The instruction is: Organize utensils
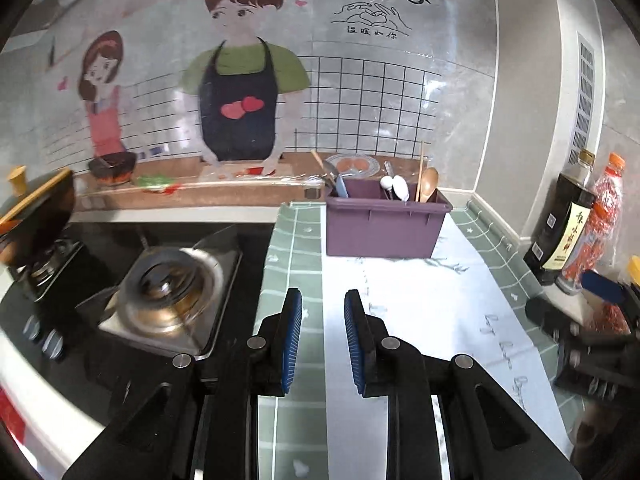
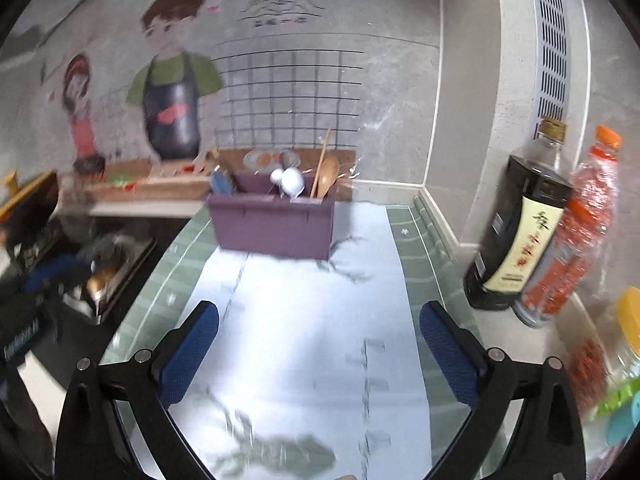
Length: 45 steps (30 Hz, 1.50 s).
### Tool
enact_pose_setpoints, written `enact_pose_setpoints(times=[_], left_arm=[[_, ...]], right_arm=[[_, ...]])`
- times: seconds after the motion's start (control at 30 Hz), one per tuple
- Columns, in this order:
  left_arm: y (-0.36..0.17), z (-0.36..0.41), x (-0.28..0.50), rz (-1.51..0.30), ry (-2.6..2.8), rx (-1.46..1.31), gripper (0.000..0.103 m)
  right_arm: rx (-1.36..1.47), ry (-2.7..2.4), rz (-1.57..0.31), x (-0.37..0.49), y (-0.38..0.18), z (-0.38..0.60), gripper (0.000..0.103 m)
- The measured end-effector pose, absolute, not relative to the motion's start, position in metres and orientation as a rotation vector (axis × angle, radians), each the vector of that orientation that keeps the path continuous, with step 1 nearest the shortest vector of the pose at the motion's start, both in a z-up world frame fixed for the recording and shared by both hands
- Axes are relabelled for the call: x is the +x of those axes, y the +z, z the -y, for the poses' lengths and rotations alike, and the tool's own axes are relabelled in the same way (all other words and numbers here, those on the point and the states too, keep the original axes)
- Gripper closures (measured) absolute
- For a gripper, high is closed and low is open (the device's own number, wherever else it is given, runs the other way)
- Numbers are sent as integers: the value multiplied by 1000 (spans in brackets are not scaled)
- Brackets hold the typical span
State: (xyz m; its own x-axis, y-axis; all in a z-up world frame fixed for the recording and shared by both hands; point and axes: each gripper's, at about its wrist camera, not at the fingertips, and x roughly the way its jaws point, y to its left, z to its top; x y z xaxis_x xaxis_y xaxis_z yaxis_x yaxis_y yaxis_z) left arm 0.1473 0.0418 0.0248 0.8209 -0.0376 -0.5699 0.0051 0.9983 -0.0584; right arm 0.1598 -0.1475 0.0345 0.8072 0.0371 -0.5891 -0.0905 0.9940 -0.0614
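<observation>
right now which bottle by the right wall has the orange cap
The clear plastic bottle with red contents, nearest the wall; the dark sauce bottle beside it has a gold cap.

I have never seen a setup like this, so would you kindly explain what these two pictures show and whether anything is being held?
There is no robot here: a person carries a two-finger gripper in each hand, and a fisheye camera on each looks forward along its fingers. One picture comes from the left gripper, the other from the right gripper. Both face a green tiled counter with a white sheet on it. At the back stands a purple bin holding utensils, among them a wooden spoon and white spoons. A dark sauce bottle stands to the right, a gas stove to the left. Both grippers are empty, fingers apart.
</observation>
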Motion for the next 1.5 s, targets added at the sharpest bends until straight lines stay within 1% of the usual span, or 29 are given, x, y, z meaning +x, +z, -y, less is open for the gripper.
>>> enact_pose_setpoints(times=[0.17,0.27,0.47,0.53,0.6,0.63,1.5], left_arm=[[27,-24,112,-613,-23,-24,80],[25,-15,99,-621,-26,-8,80],[26,-6,92,-634,-41,-8,80],[27,-8,91,-637,-51,-26,77],[25,-9,94,-657,-46,-30,69],[24,-10,96,-669,-45,-36,68],[23,-14,102,-690,-28,-62,68]], right_arm=[[-12,65,-617,127,36,154,1],[-17,40,-580,116,39,157,1],[-24,51,-573,114,39,160,1],[-27,53,-575,114,38,160,1],[-25,56,-580,114,36,160,1],[-23,57,-583,115,35,160,1],[-29,62,-606,120,29,161,1]])
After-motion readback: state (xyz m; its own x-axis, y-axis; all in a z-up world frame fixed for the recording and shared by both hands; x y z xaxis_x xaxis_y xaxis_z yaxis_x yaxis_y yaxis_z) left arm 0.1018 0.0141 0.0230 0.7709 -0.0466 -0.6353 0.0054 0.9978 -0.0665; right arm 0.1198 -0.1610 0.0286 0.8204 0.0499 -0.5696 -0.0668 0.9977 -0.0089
